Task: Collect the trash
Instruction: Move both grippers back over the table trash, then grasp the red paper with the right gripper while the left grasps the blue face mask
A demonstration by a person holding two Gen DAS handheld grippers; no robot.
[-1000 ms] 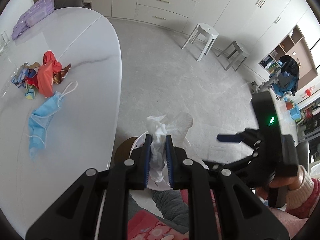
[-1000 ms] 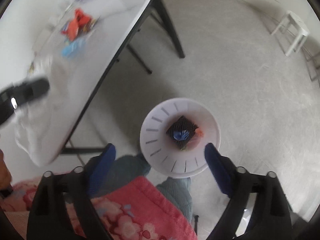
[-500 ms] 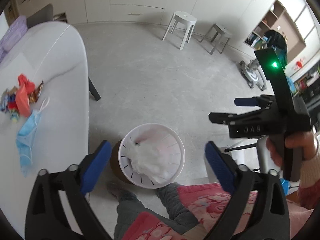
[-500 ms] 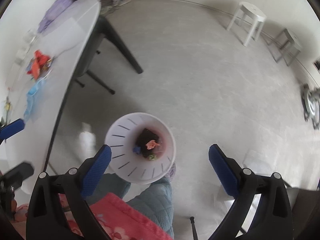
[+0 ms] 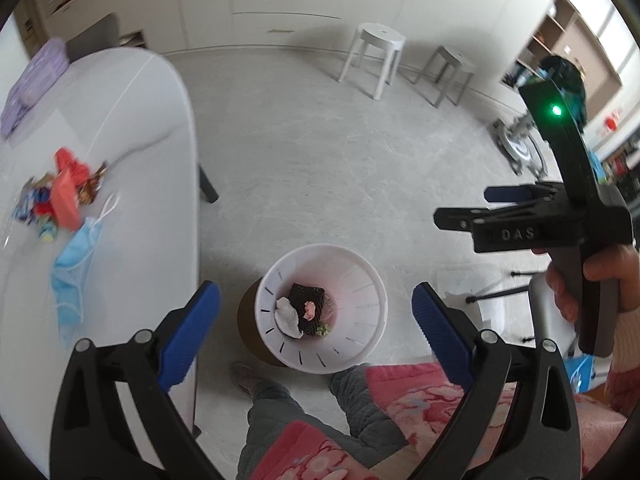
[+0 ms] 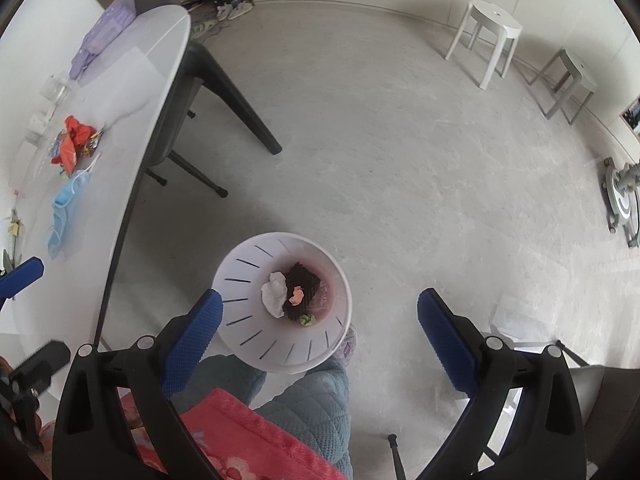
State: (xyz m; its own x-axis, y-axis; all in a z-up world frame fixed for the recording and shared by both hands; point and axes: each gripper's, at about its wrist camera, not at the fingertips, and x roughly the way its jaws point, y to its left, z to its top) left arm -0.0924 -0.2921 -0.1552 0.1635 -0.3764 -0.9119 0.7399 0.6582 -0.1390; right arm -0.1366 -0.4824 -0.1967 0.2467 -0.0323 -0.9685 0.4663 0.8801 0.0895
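Note:
A white slotted trash bin (image 5: 362, 276) (image 6: 240, 276) stands on the floor below both grippers. A crumpled white tissue (image 5: 289, 316) (image 6: 274, 294) lies inside it beside dark and pink scraps. My left gripper (image 5: 316, 332) is open and empty above the bin. My right gripper (image 6: 320, 332) is open and empty, also above the bin; it shows in the left wrist view (image 5: 500, 196) at the right. On the white table (image 5: 140, 152) (image 6: 132, 92) lie a blue face mask (image 5: 72, 276) (image 6: 64, 204) and a pile of red and colourful wrappers (image 5: 60, 192) (image 6: 74, 140).
A purple pouch (image 5: 36, 76) (image 6: 104, 32) lies at the table's far end. Two stools (image 5: 376, 56) (image 6: 488, 36) stand by the cabinets. The person's legs and pink garment (image 5: 360, 420) sit just under the grippers. Dark table legs (image 6: 236, 96) stand left of the bin.
My left gripper opened and let go of the white tissue, which fell into the bin. Both grippers shifted so the bin sits centred below them.

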